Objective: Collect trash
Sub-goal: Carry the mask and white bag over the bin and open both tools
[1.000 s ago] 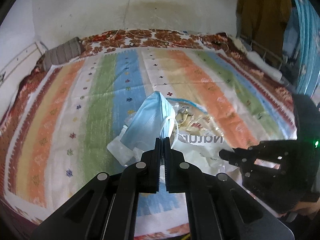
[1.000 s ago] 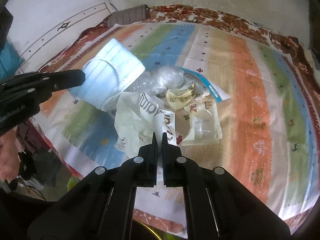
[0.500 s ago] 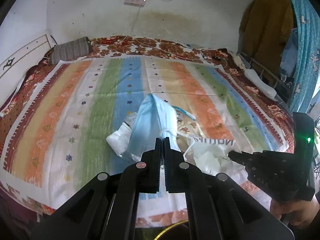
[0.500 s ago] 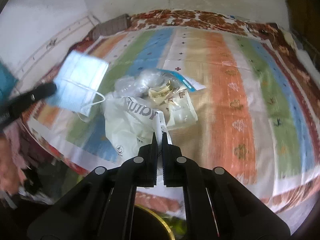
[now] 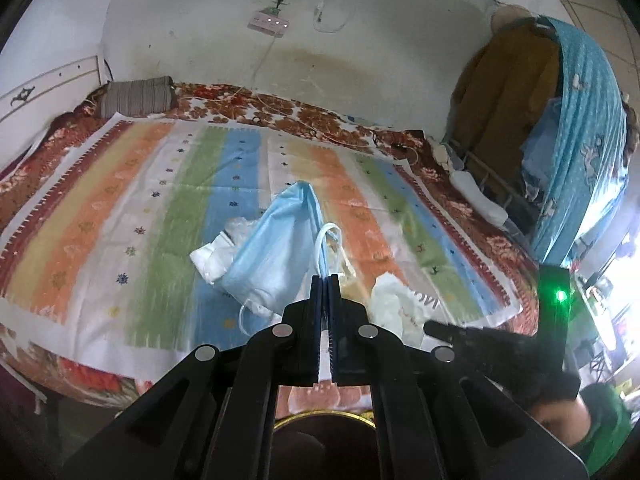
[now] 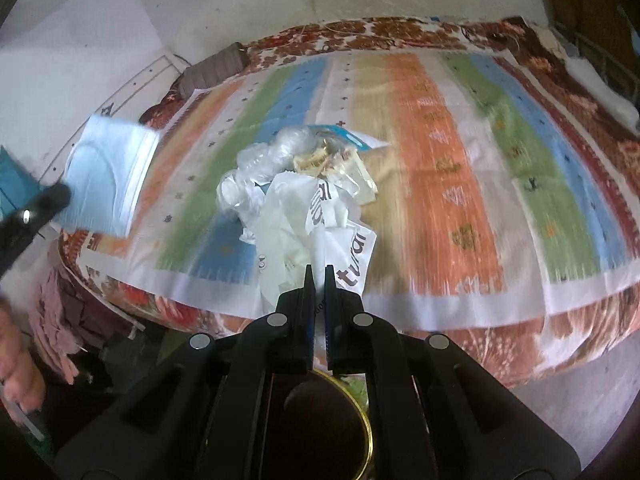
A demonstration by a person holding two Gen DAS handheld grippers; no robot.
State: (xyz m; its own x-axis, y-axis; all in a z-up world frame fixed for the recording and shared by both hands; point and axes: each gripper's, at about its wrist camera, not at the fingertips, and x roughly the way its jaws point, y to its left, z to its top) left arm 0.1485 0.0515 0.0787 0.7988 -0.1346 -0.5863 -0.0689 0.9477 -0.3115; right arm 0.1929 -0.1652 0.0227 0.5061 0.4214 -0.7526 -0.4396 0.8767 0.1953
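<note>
Left gripper (image 5: 328,280) pinches face mask (image 5: 272,256) hanging just ahead.

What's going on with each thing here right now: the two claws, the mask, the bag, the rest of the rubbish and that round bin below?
Left gripper: shut on the mask's ear loop.
Face mask: lifted, hanging clear of the bed.
Right gripper: shut on the white bag.
White plastic bag: crumpled, partly lifted.
Clear wrappers: lying loose on the striped bedspread.
Bin: open, below the grippers; contents unclear.
</note>
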